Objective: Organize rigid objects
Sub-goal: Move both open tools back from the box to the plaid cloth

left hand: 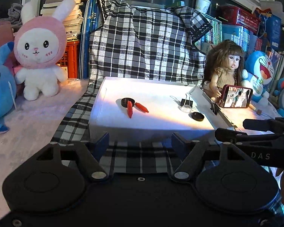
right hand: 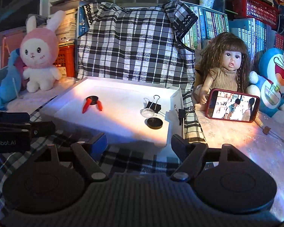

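Note:
A white tray [left hand: 113,126] [right hand: 111,132] lies on a checked cloth. In it are a black cap [left hand: 126,101] [right hand: 93,99] with two red pointed pieces [left hand: 129,109] [left hand: 141,107] [right hand: 85,106] [right hand: 99,106] against it, a black binder clip [left hand: 187,102] [right hand: 153,106], a clear round lid [left hand: 186,108] [right hand: 148,112] and a second black cap [left hand: 197,116] [right hand: 154,123]. Another binder clip [left hand: 214,108] [right hand: 181,113] grips the tray's right wall. My left gripper [left hand: 140,143] and right gripper [right hand: 139,144] are open and empty, held before the tray's near edge.
A pink rabbit plush [left hand: 39,56] and a blue plush [left hand: 0,94] stand at the left. A doll [right hand: 225,70], a phone playing video [right hand: 233,106] and a Doraemon plush [right hand: 276,81] stand at the right. Books and crates line the back.

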A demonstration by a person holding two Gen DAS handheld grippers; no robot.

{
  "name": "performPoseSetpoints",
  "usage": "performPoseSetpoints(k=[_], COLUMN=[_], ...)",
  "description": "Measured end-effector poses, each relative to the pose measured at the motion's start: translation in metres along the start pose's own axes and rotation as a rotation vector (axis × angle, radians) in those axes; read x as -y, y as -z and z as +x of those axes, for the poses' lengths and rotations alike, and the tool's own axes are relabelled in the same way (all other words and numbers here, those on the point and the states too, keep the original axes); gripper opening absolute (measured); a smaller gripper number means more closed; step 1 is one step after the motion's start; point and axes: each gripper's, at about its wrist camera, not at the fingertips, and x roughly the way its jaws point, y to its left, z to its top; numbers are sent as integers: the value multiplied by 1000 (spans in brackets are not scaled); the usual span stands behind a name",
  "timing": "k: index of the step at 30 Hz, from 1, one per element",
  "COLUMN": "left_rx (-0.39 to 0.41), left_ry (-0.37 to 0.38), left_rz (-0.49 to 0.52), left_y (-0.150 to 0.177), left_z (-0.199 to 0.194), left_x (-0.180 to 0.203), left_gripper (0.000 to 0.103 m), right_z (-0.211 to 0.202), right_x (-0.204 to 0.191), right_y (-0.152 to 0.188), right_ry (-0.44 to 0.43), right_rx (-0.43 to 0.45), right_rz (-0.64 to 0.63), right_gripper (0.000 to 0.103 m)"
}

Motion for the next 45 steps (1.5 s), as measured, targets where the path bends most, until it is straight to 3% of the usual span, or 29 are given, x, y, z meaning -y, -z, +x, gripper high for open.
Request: performPoseSetpoints(k=[11,24,35,41,45], left_rx=[-18,34,46,65,74], left_ry=[5,-22,-20,-15,0], left_rz=[-14,16,25,11,4], left_y=[34,69,106,122,130], left_z=[-28,-56,-75,-88,-98], left_x=[5,11,12,9,7], left_gripper=[77,78,78,71,58], right_z=[-25,-56,-80,-91,-98], right_x=[-7,-18,-23,-23,-24], right_y=[24,55,93,109,119], right_ry=[-34,-76,-39,-11,-35], right_rx=[8,40,81,113,110], right_rz=[-32,-47,-92,-91,-91], right_gripper=[86,88,88,88,87])
